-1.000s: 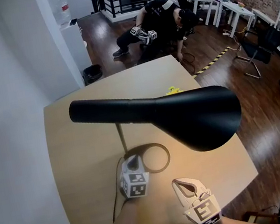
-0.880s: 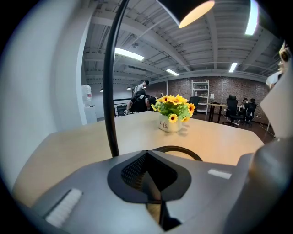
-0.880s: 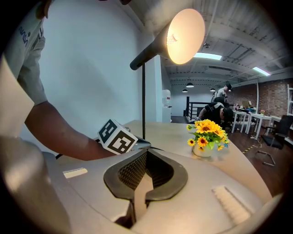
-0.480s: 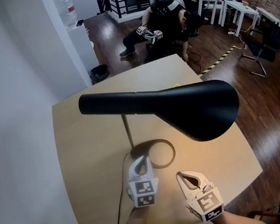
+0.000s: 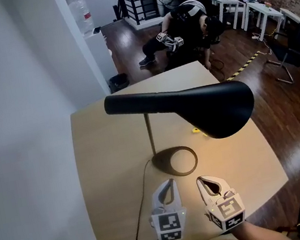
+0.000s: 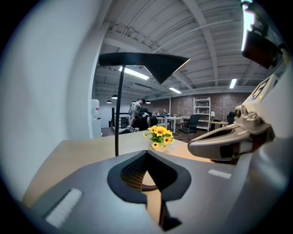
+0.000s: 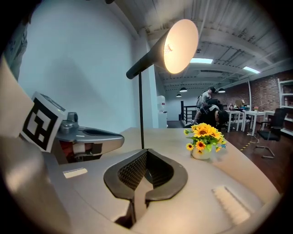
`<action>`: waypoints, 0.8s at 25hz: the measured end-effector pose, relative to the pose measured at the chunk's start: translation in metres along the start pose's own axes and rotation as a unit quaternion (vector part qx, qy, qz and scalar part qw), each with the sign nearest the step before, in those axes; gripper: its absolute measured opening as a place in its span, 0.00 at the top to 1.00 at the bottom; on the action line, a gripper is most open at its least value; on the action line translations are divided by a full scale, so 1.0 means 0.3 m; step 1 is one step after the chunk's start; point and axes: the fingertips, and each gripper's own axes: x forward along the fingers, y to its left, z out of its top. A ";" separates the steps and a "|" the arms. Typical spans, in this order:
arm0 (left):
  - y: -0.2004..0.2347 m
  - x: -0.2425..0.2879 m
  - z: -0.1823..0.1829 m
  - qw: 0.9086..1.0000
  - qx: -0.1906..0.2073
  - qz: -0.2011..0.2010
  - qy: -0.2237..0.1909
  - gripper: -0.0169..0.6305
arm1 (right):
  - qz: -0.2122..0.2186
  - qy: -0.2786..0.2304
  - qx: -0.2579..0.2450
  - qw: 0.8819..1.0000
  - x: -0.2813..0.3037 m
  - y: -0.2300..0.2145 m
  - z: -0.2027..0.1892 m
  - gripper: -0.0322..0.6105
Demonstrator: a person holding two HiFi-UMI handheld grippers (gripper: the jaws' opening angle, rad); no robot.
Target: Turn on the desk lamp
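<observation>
Since the desk lamp (image 5: 205,107) already glows, throwing warm light on the bench (image 5: 101,154), you seem to hold both tools clear at 6 o'clock of its base (image 5: 174,161), probably because nothing is left to press. Your left gripper (image 5: 169,184) has its fingers closed on nothing, and your right gripper (image 5: 202,182) likewise. No writing is legible, only square markers.
</observation>
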 end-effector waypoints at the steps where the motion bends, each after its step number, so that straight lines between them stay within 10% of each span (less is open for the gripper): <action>1: -0.008 -0.028 0.015 1.000 -0.004 0.000 -0.004 0.98 | -0.002 -0.003 0.001 1.000 -0.008 0.003 0.006 0.95; 20: -0.148 -0.338 0.052 0.998 0.006 0.014 -0.056 0.98 | -0.001 -0.058 -0.015 0.998 -0.234 0.088 0.052 0.95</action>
